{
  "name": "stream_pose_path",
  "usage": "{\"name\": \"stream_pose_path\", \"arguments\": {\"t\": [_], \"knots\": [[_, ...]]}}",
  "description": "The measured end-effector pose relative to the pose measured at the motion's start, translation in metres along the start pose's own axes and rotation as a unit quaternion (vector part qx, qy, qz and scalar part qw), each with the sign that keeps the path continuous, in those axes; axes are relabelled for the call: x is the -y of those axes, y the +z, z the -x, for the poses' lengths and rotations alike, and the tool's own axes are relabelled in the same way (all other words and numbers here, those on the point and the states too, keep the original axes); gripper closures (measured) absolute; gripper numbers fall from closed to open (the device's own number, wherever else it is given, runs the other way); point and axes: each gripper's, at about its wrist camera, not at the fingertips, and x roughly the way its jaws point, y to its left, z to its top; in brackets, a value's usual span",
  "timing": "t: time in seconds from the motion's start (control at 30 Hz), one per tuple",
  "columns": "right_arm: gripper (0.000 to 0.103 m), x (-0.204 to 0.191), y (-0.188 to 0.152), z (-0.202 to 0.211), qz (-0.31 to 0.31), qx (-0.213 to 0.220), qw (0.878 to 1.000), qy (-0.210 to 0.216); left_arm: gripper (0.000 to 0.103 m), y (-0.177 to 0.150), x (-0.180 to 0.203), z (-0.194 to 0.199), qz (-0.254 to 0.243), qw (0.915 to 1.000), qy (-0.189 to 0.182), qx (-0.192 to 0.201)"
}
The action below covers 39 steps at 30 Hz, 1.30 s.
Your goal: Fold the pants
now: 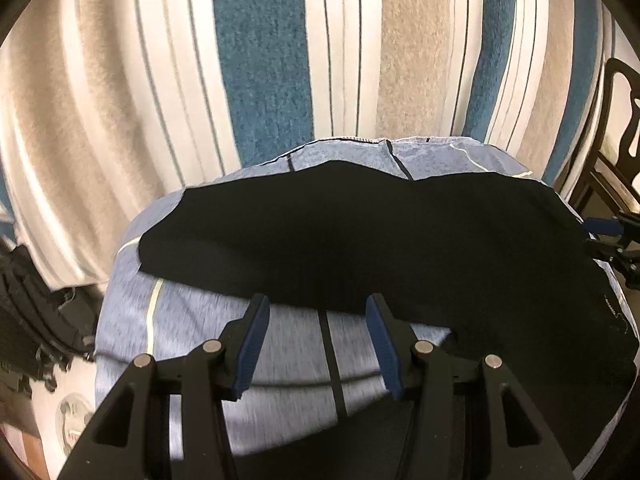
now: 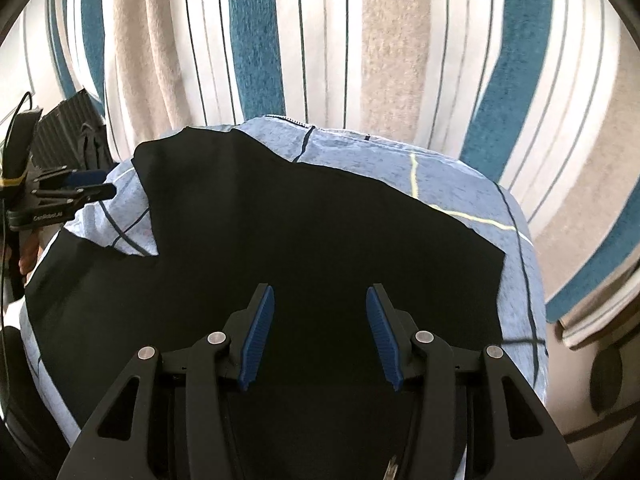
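Black pants (image 1: 360,232) lie spread over a light blue cushion-like surface (image 1: 192,320) with thin dark and pale lines. My left gripper (image 1: 318,308) is open and empty, its blue pads just short of the near edge of the pants. In the right wrist view the pants (image 2: 320,232) cover most of the blue surface (image 2: 440,176). My right gripper (image 2: 320,300) is open and empty, hovering over the black cloth. The left gripper shows at the left edge of the right wrist view (image 2: 92,184); the right gripper shows at the right edge of the left wrist view (image 1: 600,226).
A striped blanket in white, beige and teal (image 1: 280,60) fills the background behind the blue surface, also in the right wrist view (image 2: 360,40). A dark chair (image 1: 624,120) stands at the right. Dark bags and clutter (image 1: 32,300) lie at the left.
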Motion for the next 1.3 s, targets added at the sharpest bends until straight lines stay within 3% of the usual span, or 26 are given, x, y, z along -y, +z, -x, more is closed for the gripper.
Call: {"name": "stream_pose_path", "arguments": {"t": [0.13,0.2,0.53,0.87,1.0,1.03,1.1,1.17,1.2,1.23,1.3], "knots": [[0.05,0.012,0.014,-0.021,0.009,-0.012,1.0,0.009,0.05,0.024,-0.003,-0.026,-0.02,0.9998,-0.003,0.001],[0.041,0.017,0.023,-0.033,0.018,-0.016,1.0,0.016,0.047,0.038,-0.006,-0.041,-0.036,0.9993,-0.005,-0.004],[0.04,0.05,0.066,-0.095,0.061,-0.044,0.995,0.059,0.035,0.109,-0.001,-0.117,-0.105,0.9923,-0.064,-0.016],[0.039,0.088,0.079,-0.15,0.066,-0.085,0.987,0.116,0.032,0.123,0.023,-0.178,-0.195,0.9702,-0.118,-0.084],[0.04,0.087,0.075,-0.158,0.075,-0.102,0.984,0.128,0.033,0.118,0.025,-0.181,-0.206,0.9652,-0.136,-0.088],[0.044,0.086,0.075,-0.156,0.077,-0.103,0.983,0.13,0.037,0.115,0.026,-0.181,-0.209,0.9635,-0.142,-0.089],[0.083,0.08,0.073,-0.153,0.09,-0.1,0.982,0.133,0.046,0.109,0.029,-0.177,-0.222,0.9603,-0.145,-0.087],[0.095,0.072,0.071,-0.146,0.107,-0.092,0.982,0.123,0.071,0.104,0.033,-0.172,-0.231,0.9588,-0.142,-0.084],[0.097,0.068,0.07,-0.143,0.113,-0.088,0.983,0.119,0.078,0.102,0.035,-0.17,-0.234,0.9591,-0.137,-0.081],[0.097,0.065,0.069,-0.14,0.115,-0.083,0.983,0.116,0.092,0.1,0.037,-0.166,-0.237,0.9593,-0.131,-0.078],[0.097,0.062,0.069,-0.13,0.114,-0.07,0.985,0.108,0.094,0.097,0.039,-0.158,-0.239,0.9613,-0.118,-0.071]]}}
